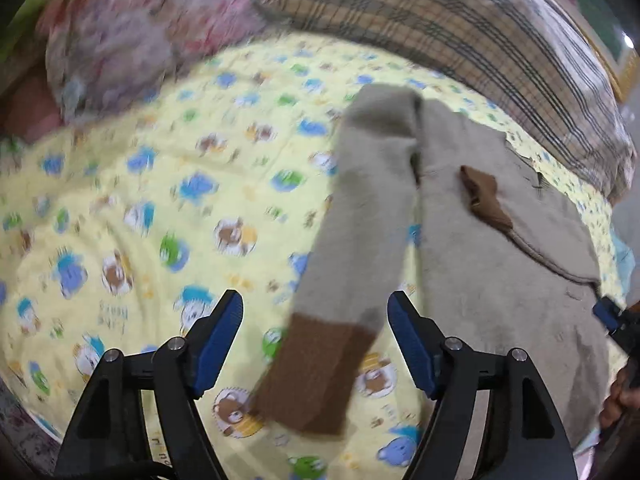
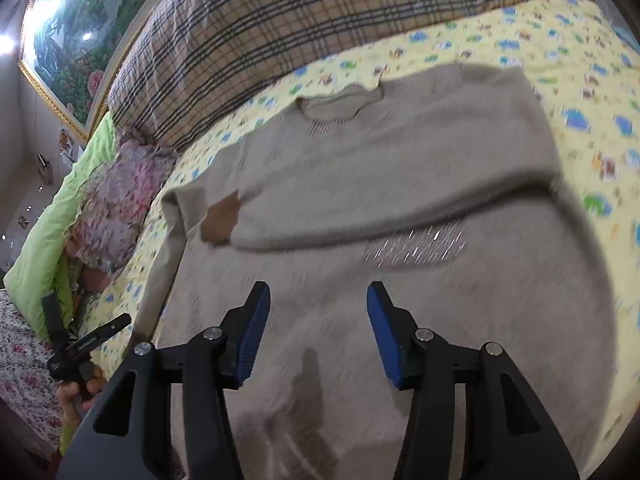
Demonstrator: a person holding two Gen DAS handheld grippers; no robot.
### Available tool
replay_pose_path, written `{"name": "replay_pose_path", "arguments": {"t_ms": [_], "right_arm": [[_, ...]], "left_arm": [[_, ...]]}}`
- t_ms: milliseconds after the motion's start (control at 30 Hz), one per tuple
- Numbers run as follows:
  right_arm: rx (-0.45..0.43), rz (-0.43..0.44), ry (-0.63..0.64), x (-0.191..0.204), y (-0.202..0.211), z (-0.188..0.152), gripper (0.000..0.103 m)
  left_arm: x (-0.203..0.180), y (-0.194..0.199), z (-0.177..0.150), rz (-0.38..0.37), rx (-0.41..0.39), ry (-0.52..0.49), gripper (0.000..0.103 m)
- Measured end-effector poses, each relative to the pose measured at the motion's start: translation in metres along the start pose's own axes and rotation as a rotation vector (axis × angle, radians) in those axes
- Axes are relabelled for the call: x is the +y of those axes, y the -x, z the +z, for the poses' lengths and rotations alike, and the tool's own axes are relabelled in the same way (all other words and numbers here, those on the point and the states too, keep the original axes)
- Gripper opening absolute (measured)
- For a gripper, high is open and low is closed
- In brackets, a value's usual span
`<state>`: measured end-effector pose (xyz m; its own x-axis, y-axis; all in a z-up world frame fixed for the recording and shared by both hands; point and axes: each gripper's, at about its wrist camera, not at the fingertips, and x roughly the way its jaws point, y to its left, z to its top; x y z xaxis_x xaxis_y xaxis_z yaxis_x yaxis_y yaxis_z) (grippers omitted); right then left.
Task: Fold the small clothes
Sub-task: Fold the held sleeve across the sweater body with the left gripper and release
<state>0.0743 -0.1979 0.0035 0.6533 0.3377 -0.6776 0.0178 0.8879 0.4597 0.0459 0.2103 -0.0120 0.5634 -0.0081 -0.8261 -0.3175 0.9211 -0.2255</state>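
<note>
Left wrist: blurred sheet (image 1: 132, 184) lettering beside sweater (image 1: 480, 240) unreadable.

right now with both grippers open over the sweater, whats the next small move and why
Probably close the left gripper on the brown cuff lying between its open fingers, to fold that sleeve across the beige sweater; the other sleeve already lies across the chest, and the right gripper hovers empty.

A home bedroom: cartoon-print bedsheet (image 1: 160, 184), plaid quilt (image 2: 256, 40), framed landscape painting (image 2: 76, 40).
</note>
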Motion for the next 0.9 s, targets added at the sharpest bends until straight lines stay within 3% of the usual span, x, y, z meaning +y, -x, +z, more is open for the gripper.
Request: {"name": "replay_pose_path", "arguments": {"t_ms": [167, 333, 400, 433, 467, 533, 667, 900], "right_arm": [[0.022, 0.005, -0.011, 0.011, -0.003, -0.017, 0.052], [0.031, 0.001, -0.008, 0.02, -0.004, -0.024, 0.052], [0.034, -0.009, -0.008, 0.021, -0.005, -0.024, 0.052], [0.036, -0.013, -0.01, 0.021, -0.006, -0.025, 0.052], [0.036, -0.019, -0.013, 0.021, -0.007, -0.025, 0.052], [0.038, -0.03, -0.02, 0.02, -0.009, -0.024, 0.052], [0.039, -0.021, -0.022, 0.017, -0.01, -0.024, 0.052], [0.001, -0.045, -0.025, 0.007, 0.001, -0.018, 0.052]], "left_arm": [[0.006, -0.019, -0.003, -0.099, 0.08, 0.017, 0.078], [-0.006, -0.035, -0.002, -0.075, 0.083, -0.03, 0.079], [-0.008, -0.037, 0.0, -0.057, 0.067, -0.036, 0.062], [-0.009, -0.038, 0.001, -0.061, 0.066, -0.037, 0.036], [-0.008, -0.04, 0.002, -0.084, 0.074, -0.032, 0.019], [-0.01, -0.04, 0.005, -0.098, 0.077, -0.021, 0.013], [-0.025, -0.023, 0.007, -0.101, 0.031, -0.058, 0.01], [-0.1, 0.044, 0.042, -0.263, -0.122, -0.136, 0.01]]}}
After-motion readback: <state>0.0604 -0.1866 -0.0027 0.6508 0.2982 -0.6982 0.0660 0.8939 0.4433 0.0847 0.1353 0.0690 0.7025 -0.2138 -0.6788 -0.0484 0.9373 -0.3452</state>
